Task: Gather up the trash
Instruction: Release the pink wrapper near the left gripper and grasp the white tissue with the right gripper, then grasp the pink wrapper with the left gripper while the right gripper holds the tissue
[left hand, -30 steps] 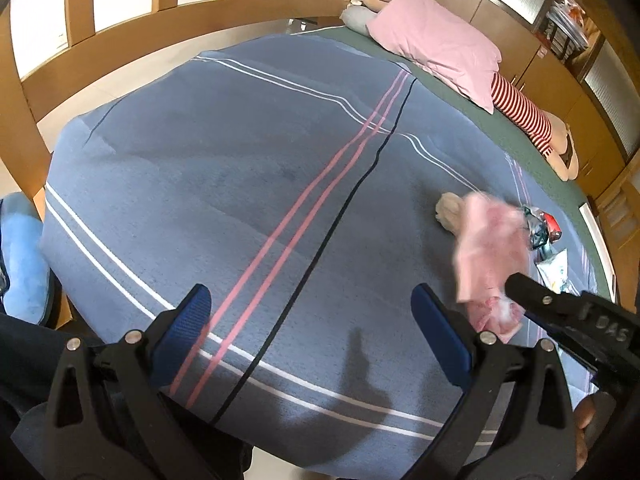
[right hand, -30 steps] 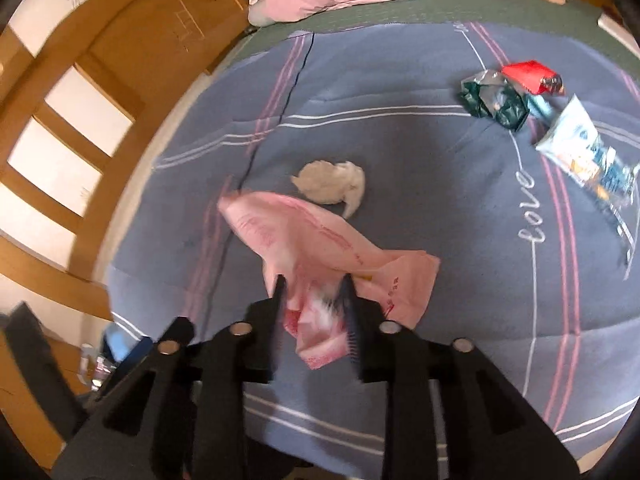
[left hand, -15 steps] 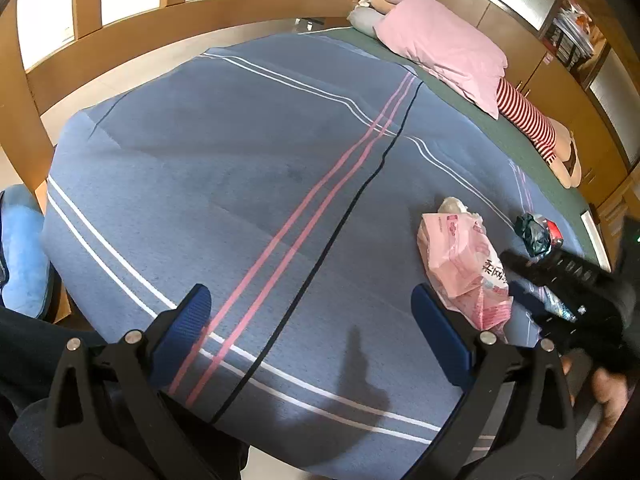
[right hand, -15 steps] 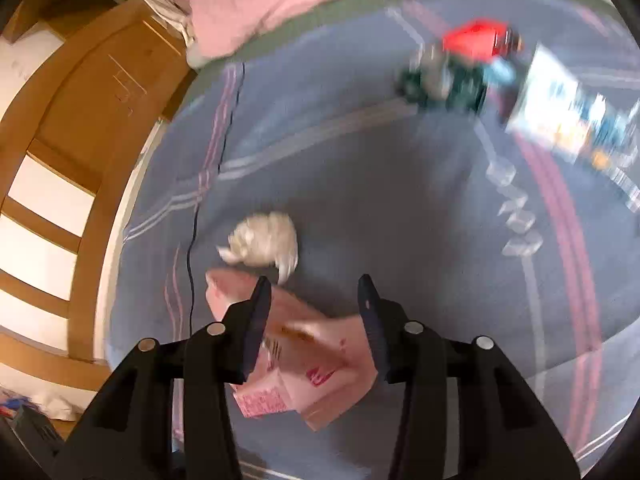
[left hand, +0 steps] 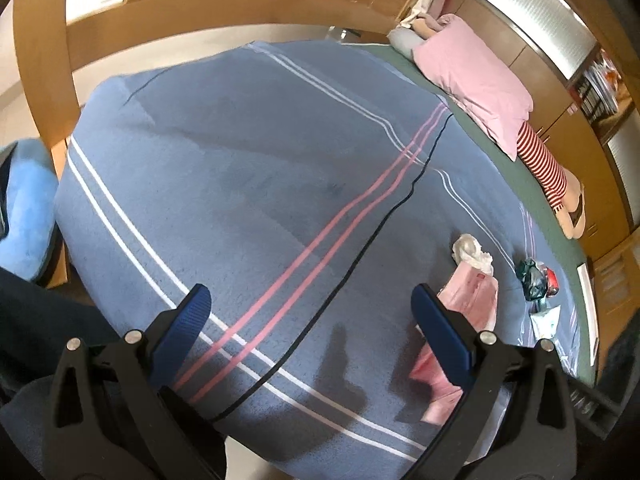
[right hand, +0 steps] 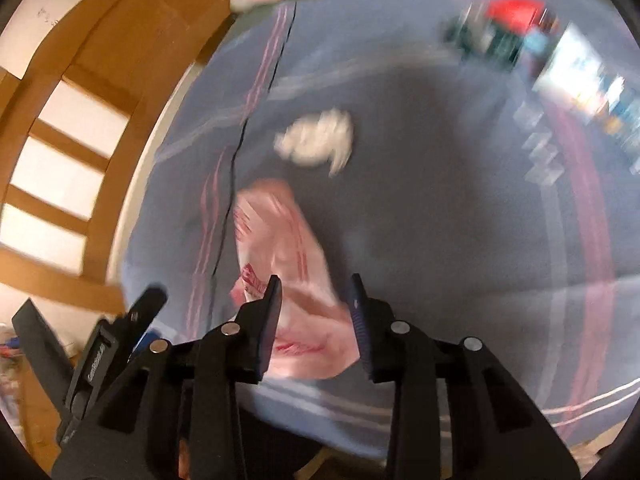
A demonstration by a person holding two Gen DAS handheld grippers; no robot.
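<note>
A pink plastic bag (right hand: 280, 232) lies crumpled on the blue striped blanket (left hand: 240, 160). My right gripper (right hand: 315, 286) hovers just over the bag's near end. Its jaws are opening, and the bag shows between them without being pinched. A crumpled white tissue (right hand: 320, 140) sits just beyond the bag. Farther right lie a dark green wrapper (right hand: 480, 36), a red wrapper (right hand: 516, 8) and a white-and-blue packet (right hand: 588, 76), all blurred. My left gripper (left hand: 310, 294) is wide open above the blanket's near edge, with nothing between its fingers. To its right are the bag (left hand: 476, 300) and tissue (left hand: 470, 250).
A pink pillow (left hand: 476, 76) and a red-striped doll (left hand: 544, 168) lie at the far side of the bed. A wooden rail (left hand: 40, 60) curves round the left side. A blue cushion (left hand: 24, 216) sits on the floor at the left.
My right gripper let go of the pink bag, which dropped from the air onto the blanket. That gripper has left the left wrist view. The left gripper rolled slightly.
</note>
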